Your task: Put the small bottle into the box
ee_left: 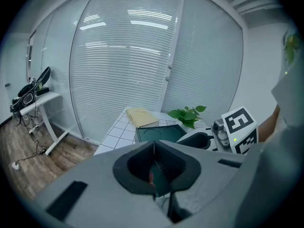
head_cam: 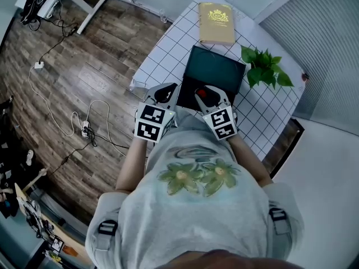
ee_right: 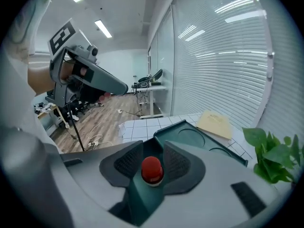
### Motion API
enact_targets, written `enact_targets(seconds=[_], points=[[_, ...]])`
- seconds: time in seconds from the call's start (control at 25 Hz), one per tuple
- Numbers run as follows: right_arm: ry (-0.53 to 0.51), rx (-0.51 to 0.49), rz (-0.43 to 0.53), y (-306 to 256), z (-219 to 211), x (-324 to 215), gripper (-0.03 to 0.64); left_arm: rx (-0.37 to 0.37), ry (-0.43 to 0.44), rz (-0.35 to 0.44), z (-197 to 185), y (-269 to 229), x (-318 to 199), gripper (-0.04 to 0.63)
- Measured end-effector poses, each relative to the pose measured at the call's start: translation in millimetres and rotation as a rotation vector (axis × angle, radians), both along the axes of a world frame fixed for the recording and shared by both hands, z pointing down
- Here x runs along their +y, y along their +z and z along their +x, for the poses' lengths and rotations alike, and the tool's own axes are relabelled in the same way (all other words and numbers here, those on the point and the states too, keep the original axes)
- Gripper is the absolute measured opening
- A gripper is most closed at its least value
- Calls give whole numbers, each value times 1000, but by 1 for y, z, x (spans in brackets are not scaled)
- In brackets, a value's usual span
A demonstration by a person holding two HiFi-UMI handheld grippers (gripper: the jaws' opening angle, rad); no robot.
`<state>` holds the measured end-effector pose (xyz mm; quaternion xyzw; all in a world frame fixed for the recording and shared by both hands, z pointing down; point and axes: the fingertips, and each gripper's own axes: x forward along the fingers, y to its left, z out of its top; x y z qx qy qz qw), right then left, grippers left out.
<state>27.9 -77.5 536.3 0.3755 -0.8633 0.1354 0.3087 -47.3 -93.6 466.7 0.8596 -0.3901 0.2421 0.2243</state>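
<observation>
Small bottle (ee_right: 152, 169) cap red, box (head_cam: 216, 72) dark green, tablecloth (head_cam: 168, 55) white with black grid lines.

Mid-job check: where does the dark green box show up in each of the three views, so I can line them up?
Head view: box above centre, slightly right.
Left gripper view: box near centre, slightly below the middle.
Right gripper view: box right of centre, below the middle.
Shared landmark: tan book, lying just beyond the box's far side.
</observation>
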Motion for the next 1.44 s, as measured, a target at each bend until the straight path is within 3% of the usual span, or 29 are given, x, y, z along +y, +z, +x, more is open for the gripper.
enact_targets(seconds=[0.12, 0.24, 0.4, 0.92, 1.44], points=[[44, -27, 45, -15, 5, -1, 41, 2, -1, 10, 1, -4, 4, 12], [71, -84, 73, -27, 10, 0, 11, 5, -6, 18, 0, -7, 8, 12], [90, -120, 85, -36, 14, 4, 8, 7, -9, 23, 0, -9, 15, 12], [114, -92, 98, -38, 21, 18, 8, 4, -15, 26, 1, -9, 36, 12], [112, -141, 67, -34, 23, 35, 8, -1, -5, 30, 6, -11, 48, 12]])
